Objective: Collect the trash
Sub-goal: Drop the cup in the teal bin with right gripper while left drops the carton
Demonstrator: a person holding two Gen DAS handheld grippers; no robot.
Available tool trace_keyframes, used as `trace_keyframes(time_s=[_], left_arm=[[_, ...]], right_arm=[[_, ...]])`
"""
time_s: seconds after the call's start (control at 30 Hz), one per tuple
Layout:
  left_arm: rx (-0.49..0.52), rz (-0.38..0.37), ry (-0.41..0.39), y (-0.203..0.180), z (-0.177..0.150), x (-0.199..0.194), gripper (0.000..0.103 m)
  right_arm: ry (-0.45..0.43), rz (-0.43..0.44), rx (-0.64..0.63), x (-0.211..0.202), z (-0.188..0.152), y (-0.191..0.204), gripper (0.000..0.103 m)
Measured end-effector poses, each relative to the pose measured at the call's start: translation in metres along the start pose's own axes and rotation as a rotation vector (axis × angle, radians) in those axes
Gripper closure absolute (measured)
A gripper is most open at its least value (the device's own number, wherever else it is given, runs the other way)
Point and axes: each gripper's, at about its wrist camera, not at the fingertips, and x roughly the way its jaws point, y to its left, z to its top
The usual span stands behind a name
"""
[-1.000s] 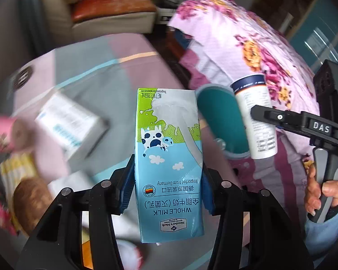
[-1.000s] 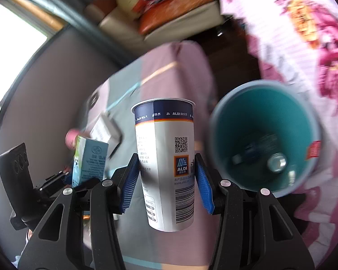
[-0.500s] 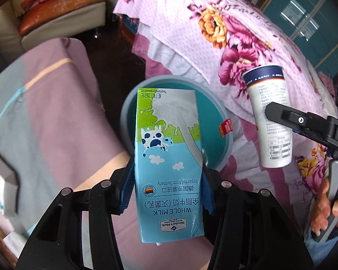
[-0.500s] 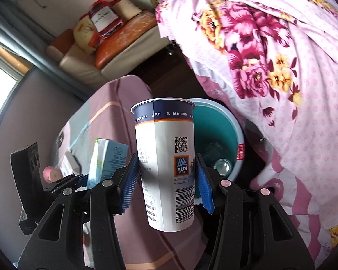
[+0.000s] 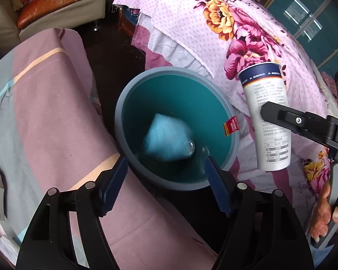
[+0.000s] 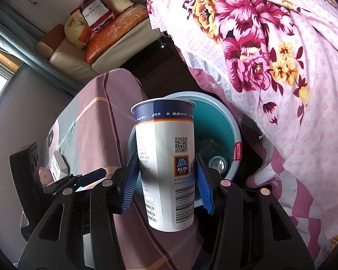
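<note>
— Two pieces of trash are seen. Where is the milk carton (image 5: pixel 166 140) found?

— It is seen blurred inside the teal bin (image 5: pixel 124 121), low against the inner wall, beside a clear round thing at the bottom. Which way its long axis runs cannot be told through the blur.

— And the left gripper (image 5: pixel 166 181)?

— It is held above the near rim of the bin, pointed steeply down. Its jaws have just been opening, and nothing is left between the blue pads (image 5: pixel 115 183); the bin's mouth is framed in the gap.

— How is the paper cup (image 6: pixel 165 164) held?

— It is clamped at mid-height by the right gripper (image 6: pixel 166 182), both blue pads pressed on its sides. Its long axis runs along the fingers, the dark-banded rim away from the camera and the base toward it. In the left wrist view the cup (image 5: pixel 267 117) is seen over the flowered bedspread (image 5: pixel 214 29), just to the right of the bin and not over its opening.

— Is the person's hand seen?

— A hand (image 5: pixel 329 213) is wrapped around the right gripper's handle at the lower right edge.

— What is around the bin?

— It stands on dark floor, between a table under a pink and grey striped cloth (image 5: pixel 45 112) and the bed. A red label (image 5: pixel 231 126) is stuck to its rim, and a can (image 6: pixel 217 164) lies within. A couch (image 6: pixel 78 56) with an orange cushion is placed further back against the wall.
</note>
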Motion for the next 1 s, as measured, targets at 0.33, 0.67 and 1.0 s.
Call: trace_keyframes(time_s=[0.33,0.67,1.0], left_arm=[[-0.043,-0.002,-0.031,0.015,-0.014,-0.017,0.014],[-0.078,-0.019,-0.033,0.029,-0.027,-0.028,0.012],[-0.109,-0.022,-0.065,0.047,-0.053,-0.057,0.011]], right_arm=[[0.016,-0.010,-0.012,0.008,-0.001,0.009,0.056],[0.066,-0.037,0.009,0.022,-0.004,0.018,0.043],[0.065,-0.042,-0.039,0.017,-0.015,0.049,0.030]])
